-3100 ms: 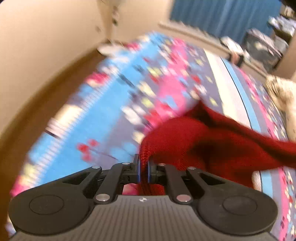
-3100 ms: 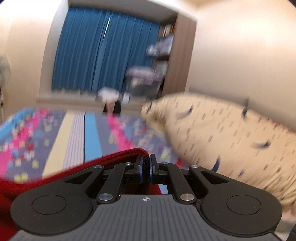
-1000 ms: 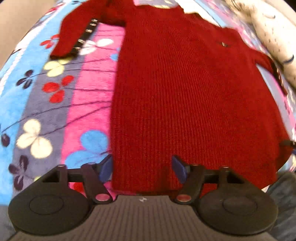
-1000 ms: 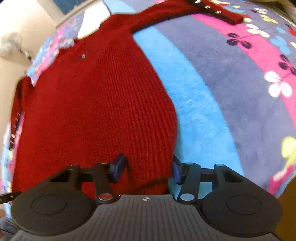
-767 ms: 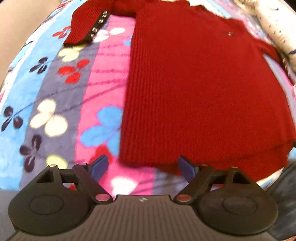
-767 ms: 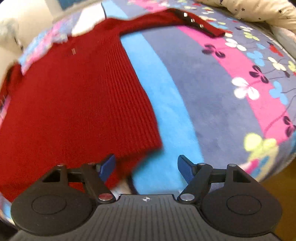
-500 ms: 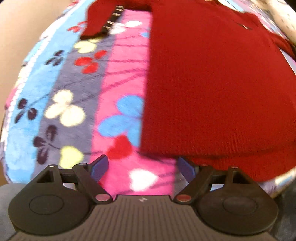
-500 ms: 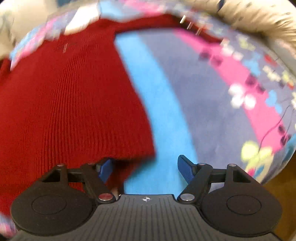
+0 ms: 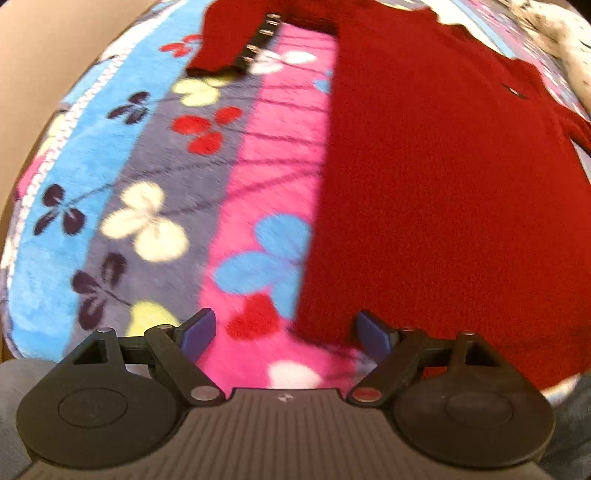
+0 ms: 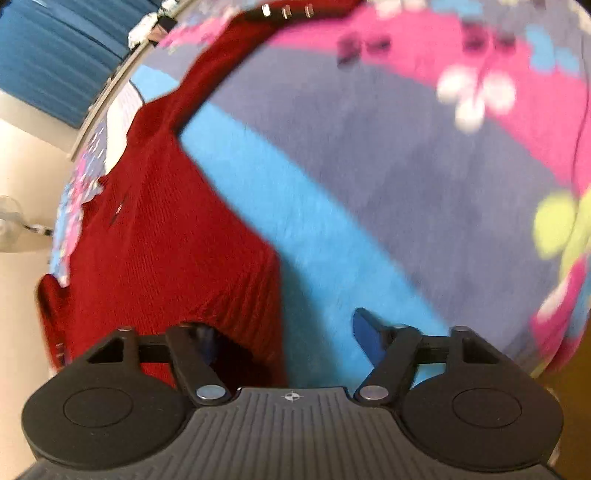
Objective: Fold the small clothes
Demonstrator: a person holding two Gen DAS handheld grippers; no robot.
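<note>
A red knit sweater (image 9: 443, 177) lies spread flat on a flowered fleece blanket (image 9: 147, 184). Its left sleeve (image 9: 229, 40), with a row of metal studs, lies stretched out at the far left. My left gripper (image 9: 284, 332) is open and empty, over the sweater's near left hem corner. In the right wrist view the sweater (image 10: 166, 229) fills the left side, its right sleeve (image 10: 236, 40) running up and away. My right gripper (image 10: 284, 336) is open and empty; the hem corner lies over its left finger.
A pale patterned pillow (image 9: 554, 33) lies at the far right of the bed. Blue curtains (image 10: 55, 48) and a cream wall (image 10: 22, 166) stand behind. The blanket's near edge drops off by both grippers.
Both grippers let go of the sweater after laying it flat, opened, and have drifted outward to its lower hem corners. The right view has tilted to the right.
</note>
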